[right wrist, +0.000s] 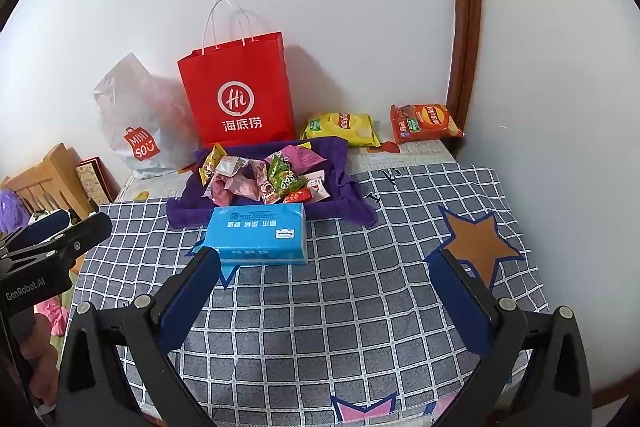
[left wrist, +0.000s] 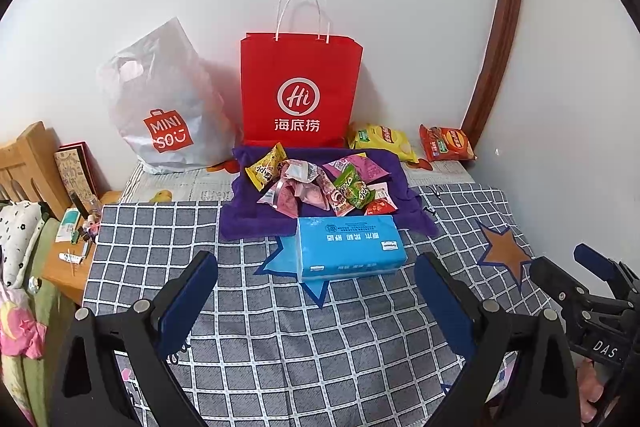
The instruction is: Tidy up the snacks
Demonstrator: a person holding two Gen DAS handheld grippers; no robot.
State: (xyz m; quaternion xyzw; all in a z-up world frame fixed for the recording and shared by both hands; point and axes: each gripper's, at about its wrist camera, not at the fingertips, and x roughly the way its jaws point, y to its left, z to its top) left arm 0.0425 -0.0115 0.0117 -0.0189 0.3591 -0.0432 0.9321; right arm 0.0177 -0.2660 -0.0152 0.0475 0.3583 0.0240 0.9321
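Note:
A heap of small snack packets (left wrist: 320, 187) (right wrist: 266, 177) lies on a purple cloth (left wrist: 248, 219) (right wrist: 340, 155) near the back of the table. Behind it stand a red paper bag (left wrist: 300, 87) (right wrist: 240, 91) and a grey plastic bag (left wrist: 164, 107) (right wrist: 132, 119). A yellow chip bag (left wrist: 382, 141) (right wrist: 340, 127) and an orange chip bag (left wrist: 446, 143) (right wrist: 424, 123) lie at the back right. A blue tissue pack (left wrist: 348, 247) (right wrist: 260, 237) sits in front of the cloth. My left gripper (left wrist: 316, 267) and right gripper (right wrist: 328, 263) both hover open and hold nothing, short of the tissue pack.
A grey checked tablecloth (left wrist: 280, 327) (right wrist: 360, 307) with star patches covers the table. A white wall and a brown door frame (left wrist: 500, 27) (right wrist: 464, 27) close the back and right. To the left are a wooden headboard (left wrist: 28, 163), a low shelf with small items (left wrist: 76, 239) and bedding.

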